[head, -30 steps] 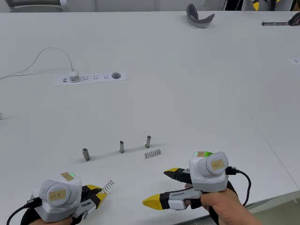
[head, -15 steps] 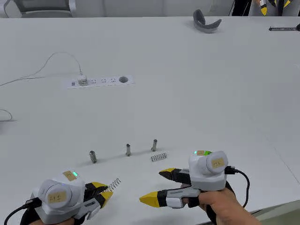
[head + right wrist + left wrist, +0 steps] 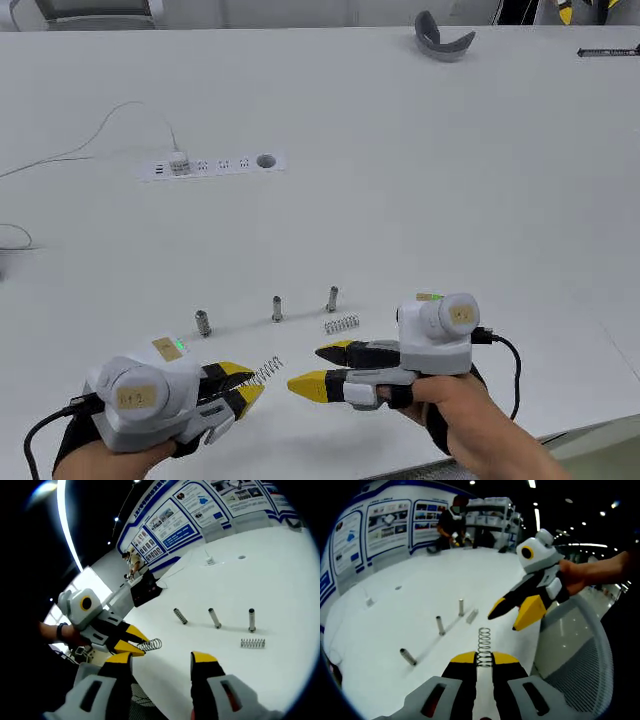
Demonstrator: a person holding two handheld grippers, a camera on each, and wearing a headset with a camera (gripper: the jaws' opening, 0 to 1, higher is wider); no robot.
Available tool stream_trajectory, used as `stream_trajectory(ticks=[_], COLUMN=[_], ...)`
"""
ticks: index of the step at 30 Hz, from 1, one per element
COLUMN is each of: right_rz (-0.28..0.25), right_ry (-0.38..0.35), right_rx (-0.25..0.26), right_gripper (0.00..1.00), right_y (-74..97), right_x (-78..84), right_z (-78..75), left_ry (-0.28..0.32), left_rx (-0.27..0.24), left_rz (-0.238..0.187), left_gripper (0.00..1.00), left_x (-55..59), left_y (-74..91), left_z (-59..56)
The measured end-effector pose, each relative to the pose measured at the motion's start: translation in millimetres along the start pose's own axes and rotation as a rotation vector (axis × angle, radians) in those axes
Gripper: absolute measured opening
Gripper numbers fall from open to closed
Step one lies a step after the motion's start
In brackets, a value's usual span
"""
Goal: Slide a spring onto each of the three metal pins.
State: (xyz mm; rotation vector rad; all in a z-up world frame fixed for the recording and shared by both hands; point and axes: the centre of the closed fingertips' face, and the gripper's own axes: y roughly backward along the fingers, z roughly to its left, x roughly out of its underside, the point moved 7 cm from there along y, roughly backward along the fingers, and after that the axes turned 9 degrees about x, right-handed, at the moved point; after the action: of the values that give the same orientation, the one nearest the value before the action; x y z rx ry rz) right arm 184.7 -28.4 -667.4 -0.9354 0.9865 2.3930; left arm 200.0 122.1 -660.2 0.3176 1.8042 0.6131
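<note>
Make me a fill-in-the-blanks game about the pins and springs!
____ metal pins stand on the table. The left hand-held gripper holds a spring; the right hand-held gripper is ____. In the head view, the ____ pin already wears a spring.
Missing words: three, open, left.

A lab or demonstration hall: a broad white worktop carries a power strip far ahead of the left gripper. Beyond it stand blue-trimmed poster boards, stacked shelves and ceiling spotlights.
</note>
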Motion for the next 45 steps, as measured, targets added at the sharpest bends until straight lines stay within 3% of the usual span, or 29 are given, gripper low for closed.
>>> stream_trajectory(ticks=[10,17,23,33,36,39,45], right_rz=[-0.017,-0.014,-0.022,-0.017,-0.010,0.035,0.159], right_ry=[-0.087,-0.133,-0.164,-0.150,-0.109,-0.001,0.282], right_rx=[-0.077,-0.123,-0.124,-0.142,-0.145,-0.128,-0.118], right_gripper=[0.32,0.24,0.15,0.13,0.12,0.12,0.12], right_y=[-4.8,-4.0,-1.6,2.0,3.8,6.1,10.3], right_x=[-2.1,-0.9,-1.4,-8.4,-16.8,-27.5,-53.3], right_z=[9.9,13.7,11.9,14.6,17.1,16.9,23.3], left_ry=[-0.045,-0.064,-0.073,-0.081,-0.079,-0.081,-0.108], left_rx=[0.040,0.059,0.070,0.089,0.097,0.106,0.128], left_rz=[-0.018,-0.012,-0.006,-0.004,-0.012,-0.022,-0.044], left_gripper=[0.11,0.11,0.11,0.10,0.10,0.10,0.10], left_x=[-13.9,-15.9,-15.9,-19.7,-24.1,-31.0,-45.1], left_y=[-4.9,-7.5,-8.3,-9.8,-10.8,-12.3,-15.4], left_z=[-15.6,-19.5,-21.2,-17.8,-13.8,-11.4,-7.6])
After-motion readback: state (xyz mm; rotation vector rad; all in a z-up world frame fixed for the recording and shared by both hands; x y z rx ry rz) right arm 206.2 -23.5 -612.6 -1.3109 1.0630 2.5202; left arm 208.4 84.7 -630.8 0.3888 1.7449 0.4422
